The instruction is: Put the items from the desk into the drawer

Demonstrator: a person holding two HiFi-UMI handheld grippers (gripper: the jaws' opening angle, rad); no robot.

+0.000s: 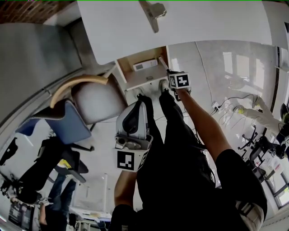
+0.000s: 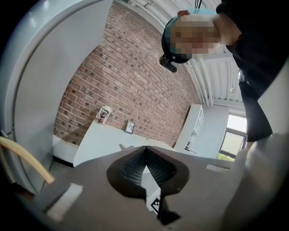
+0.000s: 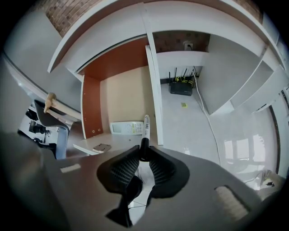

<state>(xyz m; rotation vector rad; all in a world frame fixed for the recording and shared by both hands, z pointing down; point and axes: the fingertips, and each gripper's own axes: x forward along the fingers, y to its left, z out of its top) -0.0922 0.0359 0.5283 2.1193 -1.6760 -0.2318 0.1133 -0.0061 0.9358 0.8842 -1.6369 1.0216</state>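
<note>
1. Marker (image 3: 144, 131) is the item in play: the right gripper (image 3: 144, 153) is clamped on its dark capped end, and the white barrel sticks out ahead of the jaws, aimed down into the open drawer (image 3: 122, 99).
2. That end-on pinch makes sense. With the barrel leading, the tip can reach the drawer floor first and the jaws stay clear of the walls.
3. From the head view, the right gripper (image 1: 168, 72) hangs over the drawer's near-right corner, with the marker (image 1: 162, 64) just beside the side wall. That looks like a spot chosen because it is bare.
4. The drawer (image 1: 135, 80) sits pulled out under the white desk (image 1: 203, 22), and it already has tenants: a white remote-like device (image 3: 128, 128) lies flat across it, and a small flat square piece (image 3: 101, 147) rests nearer the front edge. The marker hangs right beside the remote's end, apart from it as far as I can tell.
5. The left gripper (image 1: 137, 108) is parked low by the person's body, well away from the drawer. Its jaws (image 2: 145, 151) meet at the tips with nothing between them, so it is idle and out of the way.
6. A grey object (image 1: 152, 13) remains on the desk top, so by my read the job is partway done. The marker is not yet released.
</note>
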